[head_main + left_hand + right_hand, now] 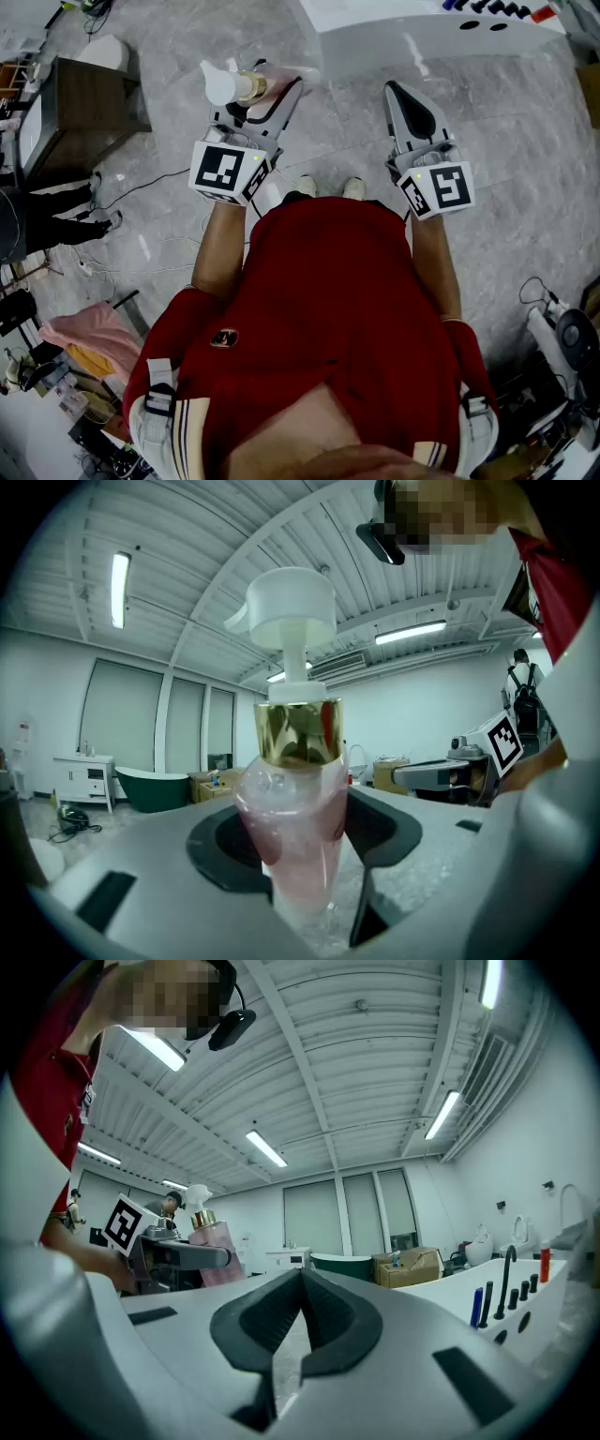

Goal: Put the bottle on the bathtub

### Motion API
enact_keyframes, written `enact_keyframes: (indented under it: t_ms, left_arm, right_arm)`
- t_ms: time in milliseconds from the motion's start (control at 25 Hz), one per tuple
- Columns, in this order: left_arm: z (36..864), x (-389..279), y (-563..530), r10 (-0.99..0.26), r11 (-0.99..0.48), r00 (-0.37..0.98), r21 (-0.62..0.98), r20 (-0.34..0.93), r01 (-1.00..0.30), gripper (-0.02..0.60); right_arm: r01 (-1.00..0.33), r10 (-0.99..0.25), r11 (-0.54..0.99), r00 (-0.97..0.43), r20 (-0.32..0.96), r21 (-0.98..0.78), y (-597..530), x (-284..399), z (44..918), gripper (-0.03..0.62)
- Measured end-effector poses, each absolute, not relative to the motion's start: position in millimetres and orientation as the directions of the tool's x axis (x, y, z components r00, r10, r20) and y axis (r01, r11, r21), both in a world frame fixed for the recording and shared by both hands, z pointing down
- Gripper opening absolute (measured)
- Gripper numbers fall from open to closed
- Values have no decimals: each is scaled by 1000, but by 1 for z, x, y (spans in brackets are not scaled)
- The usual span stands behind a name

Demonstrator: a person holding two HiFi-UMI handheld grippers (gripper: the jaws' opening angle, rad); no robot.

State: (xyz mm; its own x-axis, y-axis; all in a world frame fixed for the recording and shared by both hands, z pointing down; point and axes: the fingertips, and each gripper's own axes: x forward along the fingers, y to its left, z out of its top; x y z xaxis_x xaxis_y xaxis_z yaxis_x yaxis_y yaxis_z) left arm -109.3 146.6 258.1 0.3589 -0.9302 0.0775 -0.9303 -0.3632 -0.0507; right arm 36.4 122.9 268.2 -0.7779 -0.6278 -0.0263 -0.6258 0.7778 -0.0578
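1. Left gripper (pixel 305 855): the jaws are closed narrow on the pump bottle (pixel 292 799). The black pads press both sides of the clear body, which holds pink liquid. The gold collar and white pump head stand above the jaws.
2. In the head view the left gripper (pixel 267 94) holds the bottle (pixel 246 86) over the floor. The pump head points left and the body runs right, across the jaws.
3. Right gripper (pixel 302 1283): the pads meet at the tips and nothing sits between them.
4. In the head view the right gripper (pixel 401 94) is level with the left one. The two are apart, with the person's shoes (pixel 328 187) between them on the near side.
5. The white bathtub (pixel 412 37) is far and right of centre, and its near edge runs across the top of the head view. The bottle is near-left of the tub's left corner and not touching it.
6. Small dark bottles (pixel 487 7) stand on the far right part of the rim. In the right gripper view they sit beside a black faucet (pixel 507 1279).
7. Grey marble floor (pixel 525 141) lies between both grippers and the tub edge.
8. On the left are a dark wood cabinet (pixel 89 103) and floor cables (pixel 141 187), both well apart from the left gripper.
9. A green bathtub (pixel 155 789) sits far back in the room.
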Motion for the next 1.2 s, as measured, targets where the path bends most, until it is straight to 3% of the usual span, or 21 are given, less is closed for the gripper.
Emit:
enact_keyframes:
  t_ms: [680,1200]
  left_arm:
    - [259,-60,114,-960,-264,257,-53,109,-963,245]
    - [283,-74,59,-959,-253,245,-41,145,-967,245]
  right_arm:
    - [-595,-605,792,-795,-45,-140,99,117,279,0]
    - [-627,-633,763,-774,12,-158,65,124,302,0]
